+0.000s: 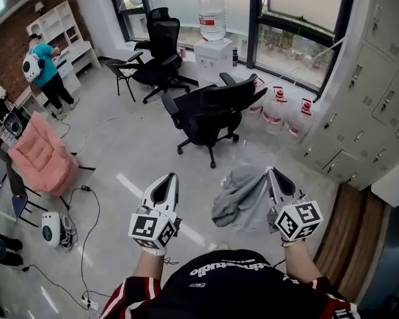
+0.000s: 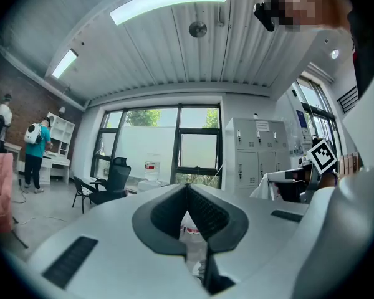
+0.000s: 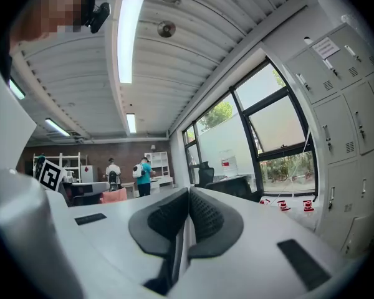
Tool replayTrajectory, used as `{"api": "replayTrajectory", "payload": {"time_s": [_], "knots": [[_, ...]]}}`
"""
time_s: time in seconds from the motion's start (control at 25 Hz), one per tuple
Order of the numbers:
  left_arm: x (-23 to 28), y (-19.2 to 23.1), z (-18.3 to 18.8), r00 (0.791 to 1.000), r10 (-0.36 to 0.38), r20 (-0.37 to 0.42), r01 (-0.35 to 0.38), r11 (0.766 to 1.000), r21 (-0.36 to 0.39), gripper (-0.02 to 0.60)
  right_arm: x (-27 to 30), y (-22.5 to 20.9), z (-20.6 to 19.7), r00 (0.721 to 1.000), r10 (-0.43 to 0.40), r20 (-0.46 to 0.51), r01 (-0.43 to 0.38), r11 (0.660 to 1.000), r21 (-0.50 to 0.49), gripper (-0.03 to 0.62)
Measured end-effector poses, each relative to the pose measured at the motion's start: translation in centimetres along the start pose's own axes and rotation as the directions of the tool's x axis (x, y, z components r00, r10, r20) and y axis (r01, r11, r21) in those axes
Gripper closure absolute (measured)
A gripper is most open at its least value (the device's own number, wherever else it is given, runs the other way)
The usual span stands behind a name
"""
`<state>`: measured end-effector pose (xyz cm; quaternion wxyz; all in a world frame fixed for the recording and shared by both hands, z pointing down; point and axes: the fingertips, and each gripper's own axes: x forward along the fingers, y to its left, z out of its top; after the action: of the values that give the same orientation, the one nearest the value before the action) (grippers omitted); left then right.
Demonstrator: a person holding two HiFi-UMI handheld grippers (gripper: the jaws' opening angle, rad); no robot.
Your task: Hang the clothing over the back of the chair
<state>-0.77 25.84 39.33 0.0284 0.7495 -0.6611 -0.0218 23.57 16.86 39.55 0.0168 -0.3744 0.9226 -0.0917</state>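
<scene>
Ahead, the black chair (image 1: 209,115) stands well beyond both tongs, its backrest (image 1: 234,90) crosswise; the right tongs (image 1: 270,173) pinch the grey clothing (image 1: 238,195), while the left tongs (image 1: 166,177) are pressed together, empty.

Two hand-held grippers (image 1: 170,177) (image 1: 270,171), one grey garment (image 1: 236,195), four water bottles (image 1: 213,18) (image 1: 257,105) (image 1: 274,110) (image 1: 299,119)

open floor (image 1: 139,151) ahead, black chair (image 1: 209,111) beyond, lockers (image 1: 379,78) at right

Grey clothing (image 1: 236,195): a crumpled, drooping bundle held off the floor, pinched at its 1 o'clock edge by the right gripper (image 1: 269,173). Black office chair (image 1: 209,108): upright on its wheeled base, at 12 o'clock from the clothing, well apart.
</scene>
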Motion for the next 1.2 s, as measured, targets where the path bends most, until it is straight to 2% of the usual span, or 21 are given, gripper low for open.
{"api": "replayTrajectory", "payload": {"time_s": [0.24, 0.64, 0.96, 1.2], "knots": [[6.1, -0.4, -0.7, 0.999, 0.015, -0.04, -0.015, 1.0, -0.005, 0.557, 4.6, -4.8, 1.2, 1.0, 0.023, 0.02, -0.024, 0.998, 0.057, 0.577], [9.9, 0.4, -0.1, 0.997, 0.062, -0.039, -0.061, 0.998, 0.021, 0.557, 8.8, -8.4, 1.7, 0.998, 0.044, 0.036, -0.047, 0.997, 0.068, 0.577], [12.8, 2.7, -1.6, 0.998, 0.044, -0.035, -0.044, 0.999, -0.004, 0.557, 11.7, -9.9, 0.6, 1.0, 0.012, 0.015, -0.013, 0.998, 0.06, 0.577], [16.7, 5.1, -1.6, 1.0, 0.001, -0.026, -0.001, 1.0, -0.023, 0.557, 15.2, -10.6, 1.7, 1.0, -0.015, 0.016, 0.014, 0.999, 0.044, 0.577]]}}
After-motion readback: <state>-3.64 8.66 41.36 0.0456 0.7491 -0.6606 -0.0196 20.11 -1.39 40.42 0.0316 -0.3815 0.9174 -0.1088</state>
